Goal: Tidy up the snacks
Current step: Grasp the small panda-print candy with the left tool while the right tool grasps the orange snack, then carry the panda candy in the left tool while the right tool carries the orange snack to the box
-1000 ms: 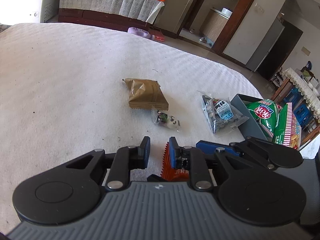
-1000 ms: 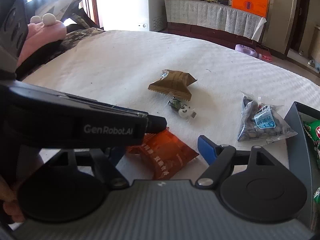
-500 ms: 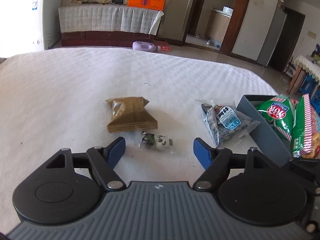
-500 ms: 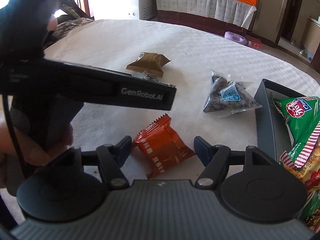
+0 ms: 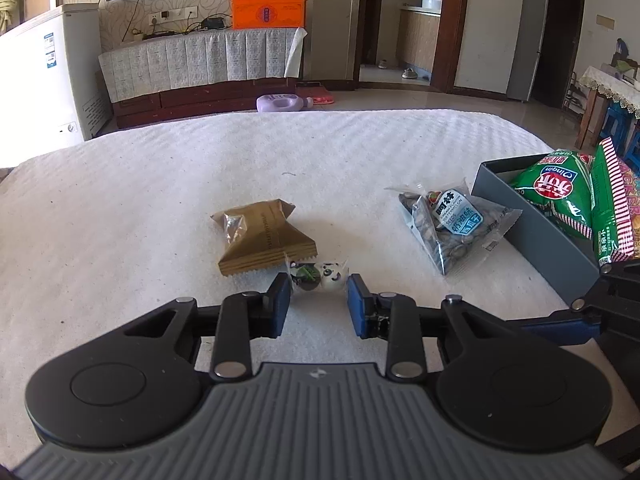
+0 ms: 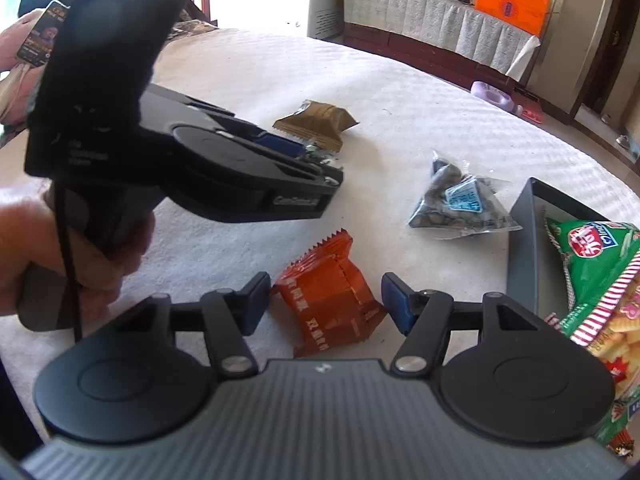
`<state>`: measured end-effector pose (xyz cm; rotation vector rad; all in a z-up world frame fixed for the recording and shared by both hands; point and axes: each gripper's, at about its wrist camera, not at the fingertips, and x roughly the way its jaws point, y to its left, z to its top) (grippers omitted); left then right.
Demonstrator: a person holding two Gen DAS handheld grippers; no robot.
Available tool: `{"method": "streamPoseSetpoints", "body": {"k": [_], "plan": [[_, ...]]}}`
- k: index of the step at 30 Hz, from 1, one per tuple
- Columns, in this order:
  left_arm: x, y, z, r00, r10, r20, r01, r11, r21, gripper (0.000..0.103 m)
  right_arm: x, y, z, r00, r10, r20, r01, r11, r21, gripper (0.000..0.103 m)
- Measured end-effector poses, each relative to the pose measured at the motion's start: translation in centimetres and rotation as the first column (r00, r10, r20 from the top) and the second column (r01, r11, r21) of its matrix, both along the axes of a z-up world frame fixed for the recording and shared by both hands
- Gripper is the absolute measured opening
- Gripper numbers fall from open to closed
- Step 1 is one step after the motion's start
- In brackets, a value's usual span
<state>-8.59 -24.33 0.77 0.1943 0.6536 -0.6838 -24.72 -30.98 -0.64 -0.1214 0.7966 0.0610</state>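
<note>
On a white, ribbed-textured tabletop [image 5: 160, 208], I bring both handheld claws down over loose snacks. My left gripper [image 5: 316, 304] sits low with its blue-padded jaws at a narrow gap and closing; the small clear-wrapped panda candy [image 5: 320, 274] lies between the fingertips, and the pads look just shy of the wrapper on either side, so nothing is clamped. Touching that candy on its far left lies a flat brown foil snack packet [image 5: 262, 236] with crimped ends.

My right gripper [image 6: 324, 304] is wider, its jaws also closing, around a crinkled orange foil snack packet [image 6: 328, 304] that rests flat on the cloth. The left pad is at the packet's edge; the right pad stands a little clear of it. In the right wrist view the left gripper's black body crosses the upper left of the frame, held in a bare hand [image 6: 60, 256].

Off to the right, a clear triangular bag of dark seeds with a blue label [image 5: 452, 224] lies beside a grey rectangular tray [image 5: 536, 232], one corner touching the tray's wall. Inside the tray stand a green triangular snack bag [image 5: 556, 196] and a red-and-white striped cracker bag [image 5: 616, 208], leaning together.
</note>
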Motion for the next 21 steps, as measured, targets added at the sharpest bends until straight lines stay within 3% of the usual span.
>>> {"method": "streamPoseSetpoints", "body": {"k": [1, 21], "plan": [[-0.1, 0.2, 0.2, 1.000, 0.000, 0.005, 0.000, 1.000, -0.004, 0.036, -0.1, -0.1, 0.1, 1.000, 0.000, -0.003, 0.000, 1.000, 0.004, 0.056], [-2.1, 2.4, 4.5, 0.998, -0.004, 0.063, 0.007, 0.999, -0.044, 0.036, -3.8, -0.5, 3.1, 0.994, -0.048, 0.101, 0.043, 0.998, 0.052, 0.055]]}}
